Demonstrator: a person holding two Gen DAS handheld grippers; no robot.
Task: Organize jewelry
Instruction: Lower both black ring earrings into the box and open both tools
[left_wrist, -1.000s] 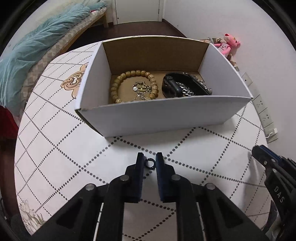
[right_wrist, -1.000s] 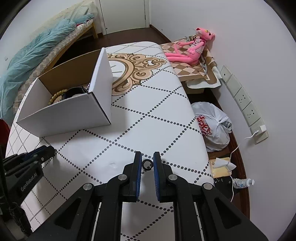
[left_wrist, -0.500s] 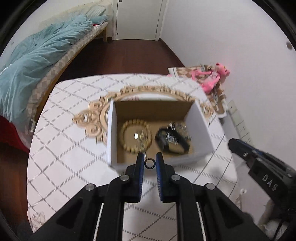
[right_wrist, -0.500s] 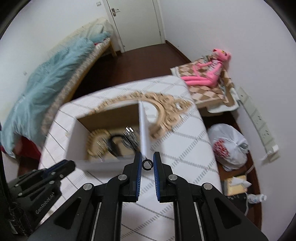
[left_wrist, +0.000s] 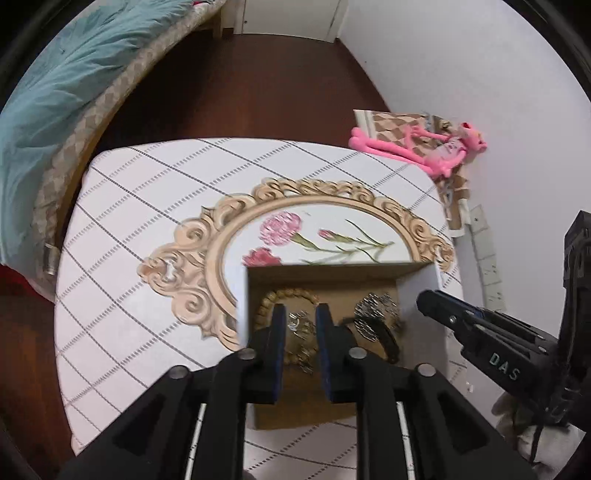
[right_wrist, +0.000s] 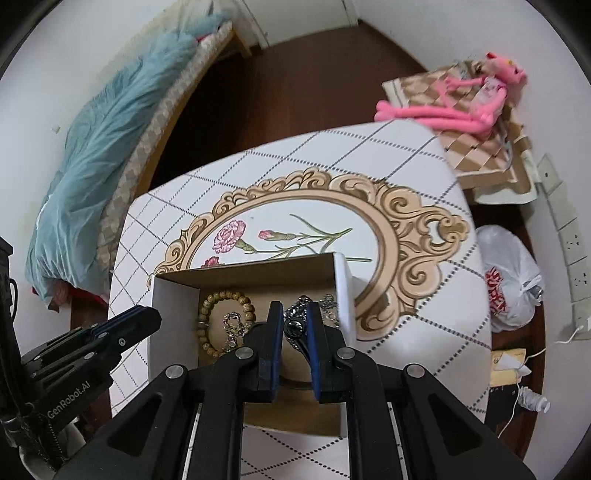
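Note:
A white cardboard box (left_wrist: 242, 295) (right_wrist: 341, 291) stands on the table, seen from above. Inside lie a wooden bead bracelet (right_wrist: 207, 314) (left_wrist: 291, 294), a silver chain (right_wrist: 232, 325) and a black watch with a silver band (left_wrist: 376, 317). My left gripper (left_wrist: 300, 325) hovers over the box, its jaws slightly apart with no ring visible between them. My right gripper (right_wrist: 294, 326) hovers over the box's right half, shut on a small dark ring (right_wrist: 294, 326). Each gripper shows in the other's view, the right one (left_wrist: 480, 332) and the left one (right_wrist: 110, 332).
The table (left_wrist: 147, 184) has a white cloth with a dotted diamond grid and a gold floral medallion (right_wrist: 406, 221). A pink plush toy (right_wrist: 461, 99) lies on a low stand at the right. A bed with a teal blanket (left_wrist: 55, 92) is at the left.
Both grippers rose and moved forward over the box, now looking down into it. The ring seen between the left jaws earlier no longer shows; the jaws stand wider apart.

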